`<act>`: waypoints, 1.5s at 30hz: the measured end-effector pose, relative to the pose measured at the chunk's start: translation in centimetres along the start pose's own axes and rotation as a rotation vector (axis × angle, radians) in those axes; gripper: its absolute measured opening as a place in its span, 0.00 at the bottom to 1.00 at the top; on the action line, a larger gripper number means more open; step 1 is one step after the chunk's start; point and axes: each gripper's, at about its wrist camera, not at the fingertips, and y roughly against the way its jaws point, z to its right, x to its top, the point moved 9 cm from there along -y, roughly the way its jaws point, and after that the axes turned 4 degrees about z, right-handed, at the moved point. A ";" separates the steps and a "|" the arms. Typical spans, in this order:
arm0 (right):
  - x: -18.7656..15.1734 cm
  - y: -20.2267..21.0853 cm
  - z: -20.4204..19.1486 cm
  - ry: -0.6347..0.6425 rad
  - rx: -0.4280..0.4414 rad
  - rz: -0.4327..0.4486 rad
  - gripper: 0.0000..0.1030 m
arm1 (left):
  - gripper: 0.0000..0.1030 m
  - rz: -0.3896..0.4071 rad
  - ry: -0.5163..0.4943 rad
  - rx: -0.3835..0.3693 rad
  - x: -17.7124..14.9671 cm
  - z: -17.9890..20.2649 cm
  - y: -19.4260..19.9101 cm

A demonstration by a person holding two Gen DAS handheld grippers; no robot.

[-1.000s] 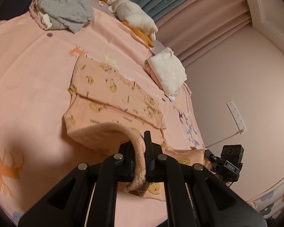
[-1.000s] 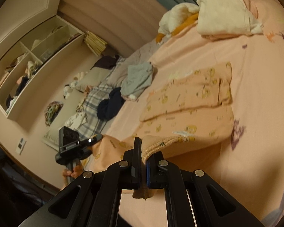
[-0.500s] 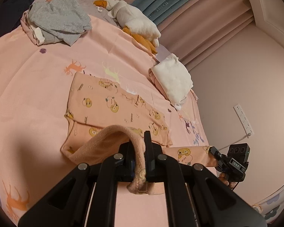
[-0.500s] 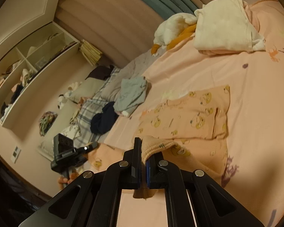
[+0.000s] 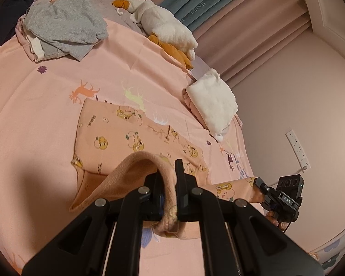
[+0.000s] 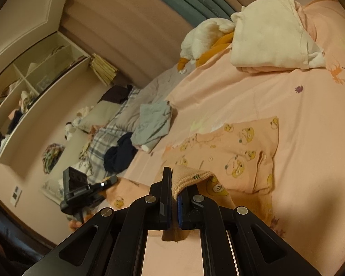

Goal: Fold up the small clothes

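A small peach garment with yellow cartoon prints (image 5: 131,135) lies partly folded on the pink bedsheet (image 5: 34,105); it also shows in the right wrist view (image 6: 239,151). My left gripper (image 5: 169,184) is shut on the garment's ribbed hem and holds it lifted above the folded part. My right gripper (image 6: 175,184) is shut on the other end of the same hem. The hem stretches between the two. The right gripper shows in the left wrist view (image 5: 262,191), and the left gripper in the right wrist view (image 6: 108,181).
A folded white cloth pile (image 5: 214,103) and a white and orange plush toy (image 5: 163,27) lie beyond the garment. A crumpled grey garment (image 5: 64,32) lies at the far left. Dark clothes (image 6: 119,154), pillows and a wall shelf (image 6: 27,92) are at the bed's far side.
Both grippers have carried the held hem forward over the lower part of the garment, which now covers more of it. The jaws have stayed shut.
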 end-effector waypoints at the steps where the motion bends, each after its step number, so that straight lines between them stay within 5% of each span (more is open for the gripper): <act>1: 0.2 -0.1 0.1 -0.002 -0.003 0.002 0.06 | 0.05 0.000 0.001 0.000 0.2 -0.1 -0.2; 31: 5.4 -5.2 5.5 -0.072 -0.079 0.011 0.06 | 0.05 -0.005 0.018 0.052 6.1 -3.0 -7.3; 45: 6.1 -8.7 10.3 -0.184 -0.146 -0.061 0.06 | 0.05 -0.030 0.117 0.134 7.4 -8.1 -11.1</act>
